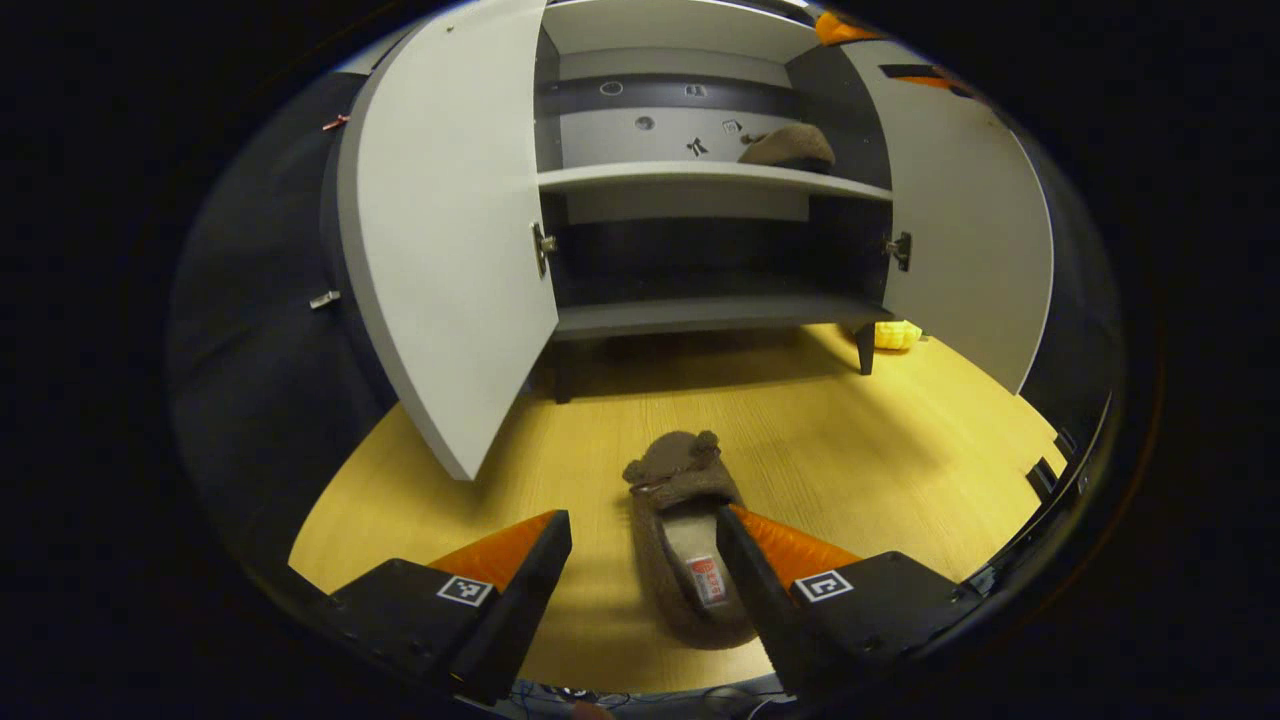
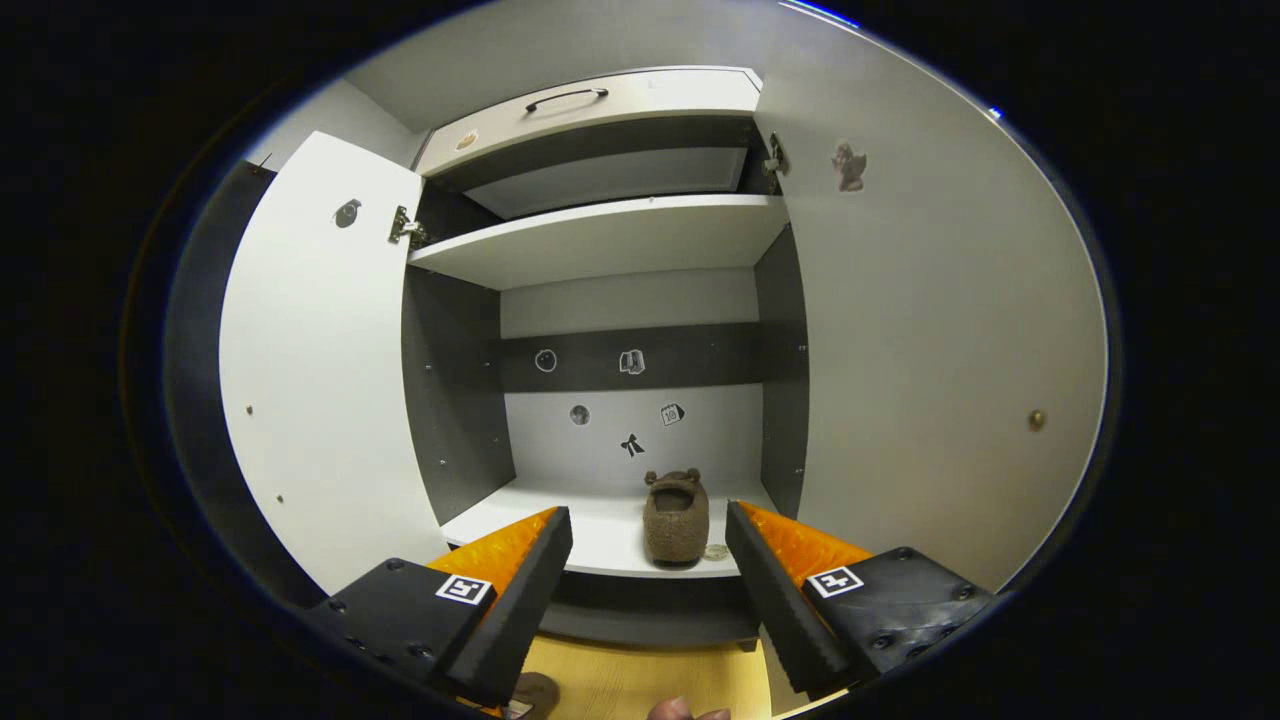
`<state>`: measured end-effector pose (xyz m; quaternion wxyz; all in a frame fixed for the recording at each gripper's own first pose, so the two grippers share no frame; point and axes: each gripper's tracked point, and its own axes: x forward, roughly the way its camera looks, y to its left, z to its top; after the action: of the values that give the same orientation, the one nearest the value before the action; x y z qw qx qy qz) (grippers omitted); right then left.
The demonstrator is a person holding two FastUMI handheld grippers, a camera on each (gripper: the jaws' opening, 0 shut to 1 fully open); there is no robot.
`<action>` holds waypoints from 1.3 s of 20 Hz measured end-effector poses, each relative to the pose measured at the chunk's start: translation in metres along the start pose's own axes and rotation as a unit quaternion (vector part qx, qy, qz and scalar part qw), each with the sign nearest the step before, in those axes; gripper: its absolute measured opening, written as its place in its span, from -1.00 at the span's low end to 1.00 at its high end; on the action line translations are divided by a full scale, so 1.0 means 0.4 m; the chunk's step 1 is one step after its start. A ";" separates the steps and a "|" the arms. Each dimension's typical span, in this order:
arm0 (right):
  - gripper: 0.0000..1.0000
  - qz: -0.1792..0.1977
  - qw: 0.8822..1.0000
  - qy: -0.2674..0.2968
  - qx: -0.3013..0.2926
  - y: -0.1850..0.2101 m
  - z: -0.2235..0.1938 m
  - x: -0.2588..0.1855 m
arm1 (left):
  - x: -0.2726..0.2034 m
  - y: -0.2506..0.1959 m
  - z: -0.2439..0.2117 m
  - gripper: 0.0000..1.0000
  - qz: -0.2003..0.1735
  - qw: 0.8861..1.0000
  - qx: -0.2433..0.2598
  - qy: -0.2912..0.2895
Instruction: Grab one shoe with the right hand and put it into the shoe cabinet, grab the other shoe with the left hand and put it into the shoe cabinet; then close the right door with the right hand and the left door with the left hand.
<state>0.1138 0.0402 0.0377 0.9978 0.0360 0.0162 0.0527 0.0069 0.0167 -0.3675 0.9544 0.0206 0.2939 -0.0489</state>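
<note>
Left gripper view: left claw [image 1: 643, 560] wide open, holding nothing, low over the wooden floor [image 1: 880, 440], its right finger [image 1: 745, 565] over the near shoe's opening, not yet closed on it. Second shoe [image 1: 683, 530] lying toe-away on the floor, in front of the shoe cabinet [image 1: 700, 180]. Both doors swung open: left door [image 1: 440, 230], right door [image 1: 970, 240].

Right gripper view: right claw [image 2: 648, 575] spread wide and empty, facing the shelf [image 2: 600, 535]. First shoe [image 2: 676, 520] resting on that shelf, toward its right, apart from the fingers.

Judged step: right-hand placing done; left-hand pickup in hand. Next move calls for straddling the shoe's side wall, closing, lifting, then carrying to the shelf beside its mate. Doors to follow.
</note>
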 end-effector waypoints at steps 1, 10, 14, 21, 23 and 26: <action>0.97 -0.001 1.000 -0.002 -0.001 -0.006 0.006 -0.017 | 0.026 -0.003 -0.021 0.86 -0.005 1.000 -0.002 0.010; 0.97 -0.005 1.000 0.012 -0.018 -0.046 -0.001 -0.139 | 0.193 -0.016 -0.052 0.34 -0.013 1.000 -0.018 0.005; 0.97 -0.015 1.000 0.019 -0.020 -0.068 -0.009 -0.176 | 0.234 -0.020 -0.048 0.02 -0.017 1.000 -0.022 0.003; 0.97 -0.032 0.999 0.020 -0.032 -0.124 -0.015 -0.206 | 0.231 0.005 -0.045 -0.82 0.004 0.999 -0.020 0.038; 0.97 -0.032 0.999 0.021 -0.027 -0.132 -0.016 -0.210 | 0.208 0.003 -0.009 -0.86 0.007 0.999 -0.023 0.033; 0.97 -0.028 0.999 0.024 -0.024 -0.131 -0.021 -0.220 | 0.155 0.005 0.075 -0.87 0.019 1.000 -0.014 0.020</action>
<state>0.0315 -0.0204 0.0281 0.9988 0.0101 0.0400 0.0261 0.0749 0.0116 -0.3777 0.9492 0.0137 0.3133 -0.0264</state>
